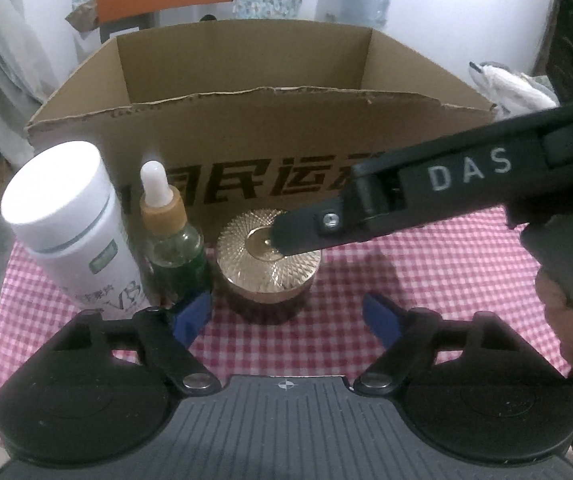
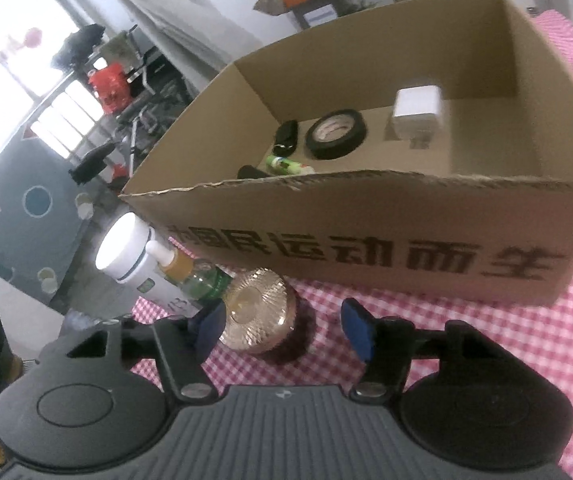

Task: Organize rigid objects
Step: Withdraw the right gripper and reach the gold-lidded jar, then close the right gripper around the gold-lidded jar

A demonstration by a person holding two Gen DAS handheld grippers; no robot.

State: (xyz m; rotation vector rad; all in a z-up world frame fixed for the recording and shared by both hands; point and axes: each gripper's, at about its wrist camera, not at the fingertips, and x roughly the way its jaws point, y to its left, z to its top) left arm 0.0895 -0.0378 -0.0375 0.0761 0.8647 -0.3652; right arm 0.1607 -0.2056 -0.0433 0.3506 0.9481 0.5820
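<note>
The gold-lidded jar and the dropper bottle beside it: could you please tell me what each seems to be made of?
Gold-lidded jar: the lid looks like shiny metal or metallised plastic, with glinting cut ridges; the dark body below could be glass or plastic.
Dropper bottle: apparently clear green glass, since light passes through; a tan collar, possibly wood, and a white, rubbery-looking bulb.

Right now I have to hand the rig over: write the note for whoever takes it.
Left tool: open, empty, low over the checked cloth, facing the gold-lidded jar.
Right tool: open around that jar, not gripping yet.
Done: black tape roll, white block, small green tube and a dark item lie in the cardboard box.
Left: jar, green dropper bottle and white bottle, standing in front of the box.
</note>
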